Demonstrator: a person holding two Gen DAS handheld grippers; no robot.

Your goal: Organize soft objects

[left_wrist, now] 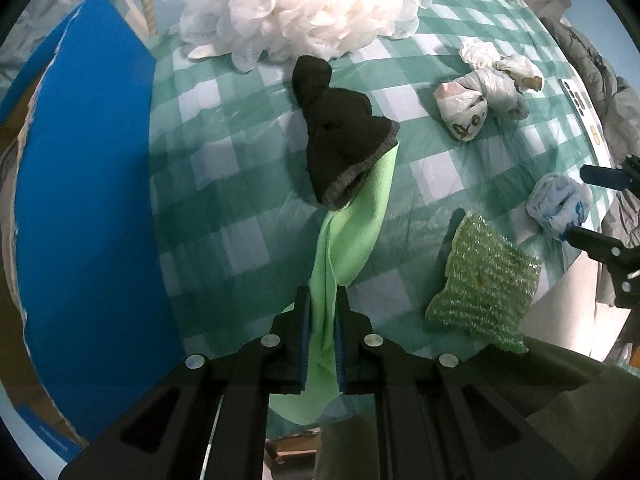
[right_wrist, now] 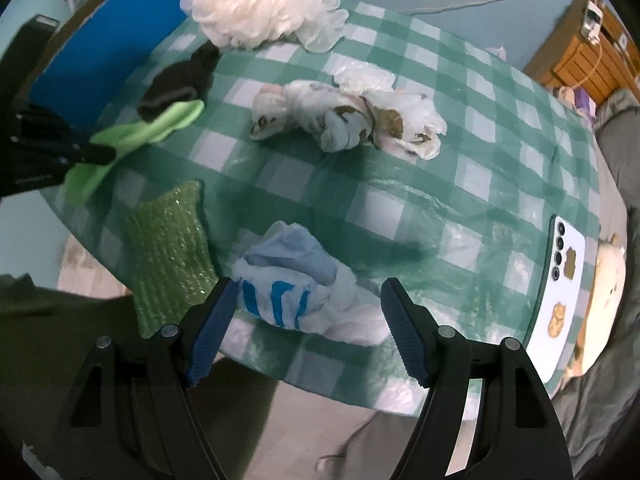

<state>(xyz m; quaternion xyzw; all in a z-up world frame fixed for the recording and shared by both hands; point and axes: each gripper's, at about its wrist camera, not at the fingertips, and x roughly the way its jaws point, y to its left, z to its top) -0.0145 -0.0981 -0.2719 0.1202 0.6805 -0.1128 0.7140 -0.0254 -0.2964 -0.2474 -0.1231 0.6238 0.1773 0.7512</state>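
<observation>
My left gripper [left_wrist: 322,294] is shut on a light green cloth [left_wrist: 352,232], which stretches taut from its pads across the table. The cloth's far end is tucked under a black sock [left_wrist: 340,136]. In the right wrist view the left gripper [right_wrist: 92,154] holds the green cloth [right_wrist: 156,128] at the table's left edge. My right gripper [right_wrist: 309,282] stands open above a crumpled blue-and-white striped bundle [right_wrist: 288,280]. Its left pad is close to the bundle and its right pad is clear of it.
A checked green tablecloth [left_wrist: 224,152] covers the table. On it lie a white mesh bath pouf [left_wrist: 312,4], knotted plastic bags [left_wrist: 476,104], a sparkly green sponge [left_wrist: 484,280] and a phone [right_wrist: 560,288] near the right edge. A blue box [left_wrist: 88,200] stands at the left.
</observation>
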